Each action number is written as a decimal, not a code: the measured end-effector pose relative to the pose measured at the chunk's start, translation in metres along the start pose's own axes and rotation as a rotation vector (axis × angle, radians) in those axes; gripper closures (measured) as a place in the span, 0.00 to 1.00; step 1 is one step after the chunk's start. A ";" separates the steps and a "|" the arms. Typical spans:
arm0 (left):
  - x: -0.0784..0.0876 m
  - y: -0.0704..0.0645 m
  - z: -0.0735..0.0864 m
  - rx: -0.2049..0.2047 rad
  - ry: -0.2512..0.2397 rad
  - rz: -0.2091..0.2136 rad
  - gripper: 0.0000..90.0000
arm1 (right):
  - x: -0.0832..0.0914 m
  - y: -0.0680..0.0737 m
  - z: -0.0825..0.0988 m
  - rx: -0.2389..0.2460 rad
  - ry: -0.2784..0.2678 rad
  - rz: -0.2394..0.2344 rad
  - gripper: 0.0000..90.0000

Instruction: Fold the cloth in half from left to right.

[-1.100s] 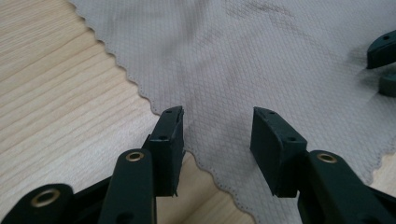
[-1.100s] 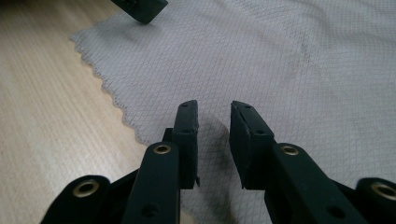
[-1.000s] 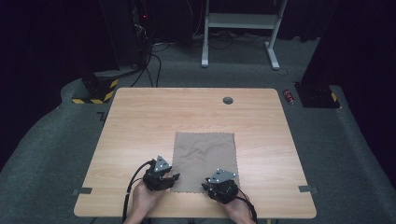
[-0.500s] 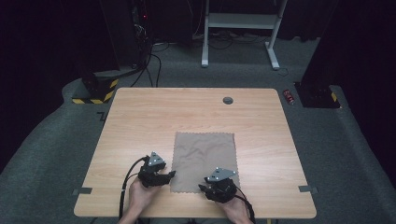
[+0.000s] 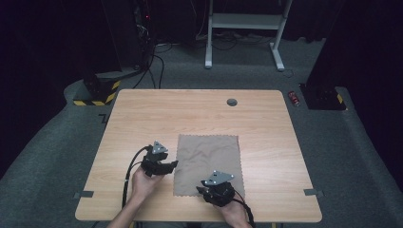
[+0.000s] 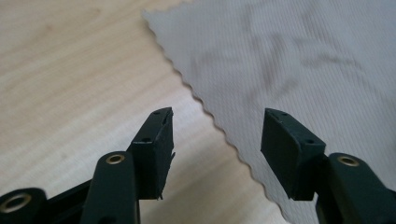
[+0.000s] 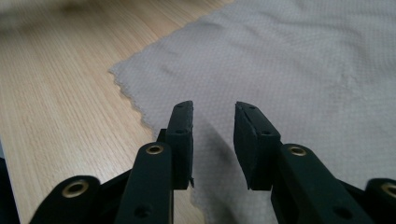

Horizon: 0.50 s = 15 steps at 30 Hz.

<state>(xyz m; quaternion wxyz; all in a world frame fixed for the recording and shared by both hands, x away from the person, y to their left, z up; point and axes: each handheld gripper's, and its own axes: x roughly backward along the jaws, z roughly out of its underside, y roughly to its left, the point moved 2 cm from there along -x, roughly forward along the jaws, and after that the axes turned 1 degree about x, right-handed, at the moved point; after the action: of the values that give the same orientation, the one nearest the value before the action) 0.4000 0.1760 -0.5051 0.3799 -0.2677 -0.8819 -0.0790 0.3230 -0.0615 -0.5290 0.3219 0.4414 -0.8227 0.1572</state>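
Note:
A grey-brown cloth (image 5: 209, 161) with a wavy cut edge lies flat on the wooden table (image 5: 199, 114), near the person's side. My left gripper (image 5: 171, 165) hovers at the cloth's left edge. In the left gripper view its jaws (image 6: 217, 135) stand open over that edge (image 6: 205, 109) with nothing between them; they have just been opening. My right gripper (image 5: 203, 190) is low over the cloth's near part. In the right gripper view its jaws (image 7: 214, 126) have just been closing but keep a narrow gap, with the cloth (image 7: 289, 60) beneath them and not pinched.
A round cable hole (image 5: 232, 102) sits near the table's far edge. Grey tape marks (image 5: 81, 194) (image 5: 311, 192) lie at the near corners. On the floor beyond are a small red object (image 5: 294, 98), a white desk frame (image 5: 242, 21) and a yellow-black striped base (image 5: 97, 97).
My left gripper has moved away from the person along the cloth's left edge and lifted a little. The right gripper has stayed about where it was. The cloth lies as before.

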 end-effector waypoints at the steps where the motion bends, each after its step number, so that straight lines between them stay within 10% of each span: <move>1: -0.001 0.002 -0.003 -0.001 0.000 -0.007 0.49 | -0.001 0.001 -0.001 0.004 0.001 -0.004 0.78; 15: -0.012 0.024 -0.036 0.048 -0.017 -0.013 0.48 | -0.023 0.023 -0.021 0.059 -0.033 -0.039 0.82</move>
<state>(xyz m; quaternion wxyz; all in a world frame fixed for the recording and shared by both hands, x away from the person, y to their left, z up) 0.4422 0.1787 -0.4897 0.3784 -0.2533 -0.8884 -0.0582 0.3217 -0.0228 -0.5283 0.2979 0.4694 -0.8141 0.1678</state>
